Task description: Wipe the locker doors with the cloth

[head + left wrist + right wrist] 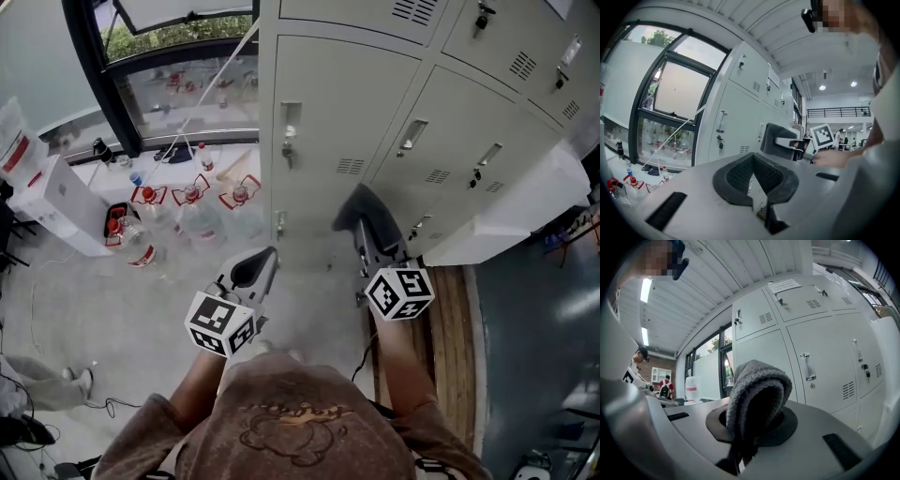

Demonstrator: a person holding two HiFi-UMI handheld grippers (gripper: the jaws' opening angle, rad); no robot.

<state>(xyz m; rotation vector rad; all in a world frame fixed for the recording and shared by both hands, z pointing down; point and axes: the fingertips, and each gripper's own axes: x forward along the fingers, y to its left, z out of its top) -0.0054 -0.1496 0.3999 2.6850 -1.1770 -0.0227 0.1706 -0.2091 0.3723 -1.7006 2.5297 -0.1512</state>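
Right tongs (751, 434) clamp grey cloth (757, 383); locker notice (786, 285) print illegible.

The locker doors (319, 112) wall off everything ahead of the right gripper (367, 234). Their handles (412, 137) and a keyed lock (287, 150) jut from otherwise flat panels. Bare floor (122, 319) opens left of the left gripper (265, 258), but bottles (192, 202) crowd it farther forward. A white block (525, 206) stands right of the right gripper.
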